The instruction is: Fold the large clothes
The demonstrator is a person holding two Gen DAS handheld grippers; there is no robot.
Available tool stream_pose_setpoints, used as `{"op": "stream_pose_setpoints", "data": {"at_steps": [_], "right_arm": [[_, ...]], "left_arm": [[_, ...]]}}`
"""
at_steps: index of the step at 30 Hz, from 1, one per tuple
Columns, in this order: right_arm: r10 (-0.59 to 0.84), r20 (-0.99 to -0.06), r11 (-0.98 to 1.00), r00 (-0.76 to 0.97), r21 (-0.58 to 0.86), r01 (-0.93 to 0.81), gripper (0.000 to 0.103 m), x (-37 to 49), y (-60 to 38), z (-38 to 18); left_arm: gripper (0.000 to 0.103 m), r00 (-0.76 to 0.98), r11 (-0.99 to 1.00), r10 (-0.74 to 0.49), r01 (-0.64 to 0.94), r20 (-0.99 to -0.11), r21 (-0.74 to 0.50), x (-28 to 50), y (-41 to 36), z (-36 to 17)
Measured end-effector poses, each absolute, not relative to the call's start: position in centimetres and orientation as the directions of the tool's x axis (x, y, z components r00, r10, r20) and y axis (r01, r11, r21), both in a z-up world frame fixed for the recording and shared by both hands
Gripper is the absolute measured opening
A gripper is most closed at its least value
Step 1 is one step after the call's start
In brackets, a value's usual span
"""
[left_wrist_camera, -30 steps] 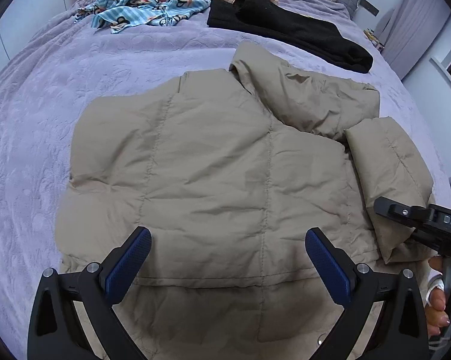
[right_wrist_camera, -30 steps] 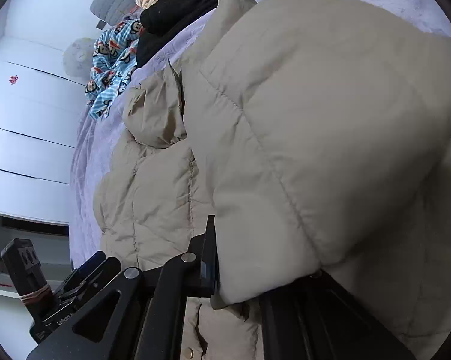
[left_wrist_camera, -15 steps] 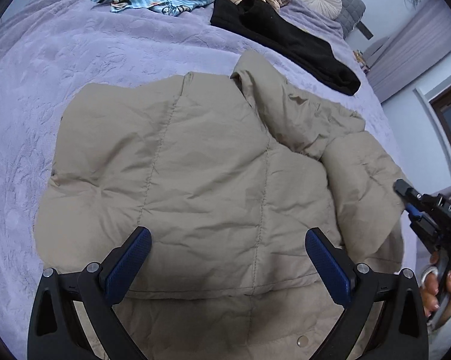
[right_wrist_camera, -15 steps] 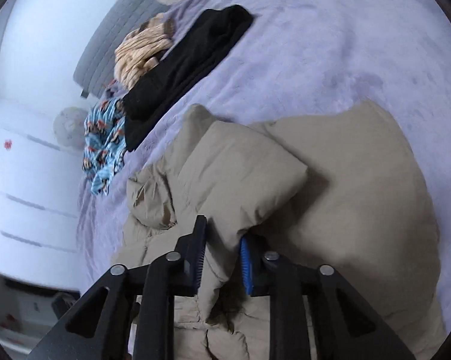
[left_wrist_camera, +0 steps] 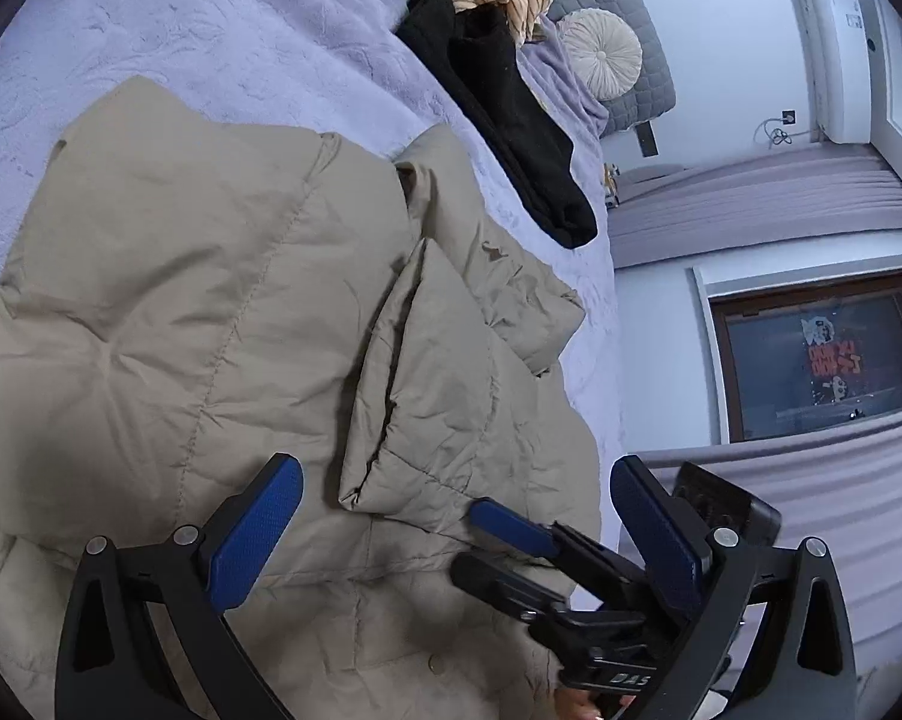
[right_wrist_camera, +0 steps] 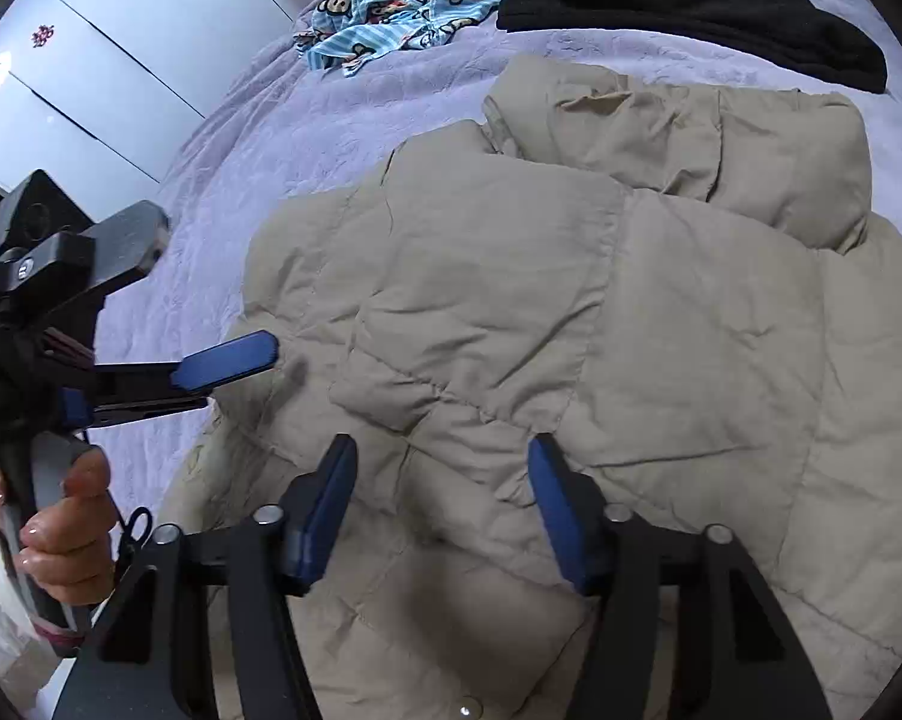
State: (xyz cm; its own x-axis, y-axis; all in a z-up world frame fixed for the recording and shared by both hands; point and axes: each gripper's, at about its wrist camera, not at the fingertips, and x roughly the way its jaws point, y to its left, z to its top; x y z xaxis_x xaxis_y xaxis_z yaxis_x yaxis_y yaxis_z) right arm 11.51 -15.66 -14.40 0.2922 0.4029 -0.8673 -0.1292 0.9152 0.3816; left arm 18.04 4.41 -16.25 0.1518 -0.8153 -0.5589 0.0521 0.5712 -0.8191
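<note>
My left tongs [left_wrist_camera: 451, 525] released, empty | my right tongs [right_wrist_camera: 442, 501] released, empty | tan puffer jacket [right_wrist_camera: 571, 312] on bed [right_wrist_camera: 307, 138] directly beneath and ahead of both | folded sleeve [left_wrist_camera: 433, 384] just ahead of left tongs, long axis pointing away | right tongs nearer its cuff.

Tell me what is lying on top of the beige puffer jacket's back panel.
One sleeve of the beige puffer jacket is folded across its back panel, cuff toward the hem. Both open grippers, left and right, hover above. Whatever lies beneath the sleeve and jacket is covered.
</note>
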Motion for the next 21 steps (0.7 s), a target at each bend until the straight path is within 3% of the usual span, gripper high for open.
{"op": "stream_pose_setpoints", "data": {"at_steps": [7, 9, 10, 11, 12, 15, 21], "right_arm": [[0.390, -0.851, 0.912, 0.351, 0.409, -0.022, 0.068, 6.3, -22.5, -12.0], [0.402, -0.860, 0.905, 0.315, 0.426, 0.006, 0.068, 4.6, -24.2, -12.7], [0.396, -0.870, 0.908, 0.294, 0.419, 0.019, 0.066, 3.6, -24.9, -13.2], [0.374, -0.886, 0.917, 0.275, 0.397, 0.030, 0.065, 2.8, -25.5, -13.7], [0.349, -0.900, 0.927, 0.259, 0.372, 0.042, 0.061, 2.3, -25.9, -14.3], [0.312, -0.912, 0.935, 0.266, 0.344, 0.086, 0.053, 1.7, -27.6, -15.1], [0.114, -0.930, 0.973, 0.351, 0.176, 0.151, 0.053, 2.0, -32.1, -13.7]], "left_arm": [[0.103, 0.085, 0.667, -0.745, 0.120, -0.662, -0.735, 18.9, -0.1, -18.1], [0.094, 0.081, 0.694, -0.718, 0.151, -0.691, -0.703, 18.9, -1.6, -18.5], [0.062, 0.067, 0.700, -0.711, 0.163, -0.700, -0.696, 19.0, -2.6, -18.6], [0.023, 0.039, 0.709, -0.700, 0.163, -0.713, -0.686, 19.1, -3.3, -18.9], [0.011, 0.015, 0.722, -0.685, 0.152, -0.728, -0.675, 19.2, -4.1, -19.2], [0.011, 0.074, 0.737, -0.670, 0.187, -0.738, -0.650, 18.7, -4.4, -17.3], [0.011, 0.183, 0.747, -0.663, 0.211, -0.726, -0.630, 17.3, 0.3, -13.9]]}}
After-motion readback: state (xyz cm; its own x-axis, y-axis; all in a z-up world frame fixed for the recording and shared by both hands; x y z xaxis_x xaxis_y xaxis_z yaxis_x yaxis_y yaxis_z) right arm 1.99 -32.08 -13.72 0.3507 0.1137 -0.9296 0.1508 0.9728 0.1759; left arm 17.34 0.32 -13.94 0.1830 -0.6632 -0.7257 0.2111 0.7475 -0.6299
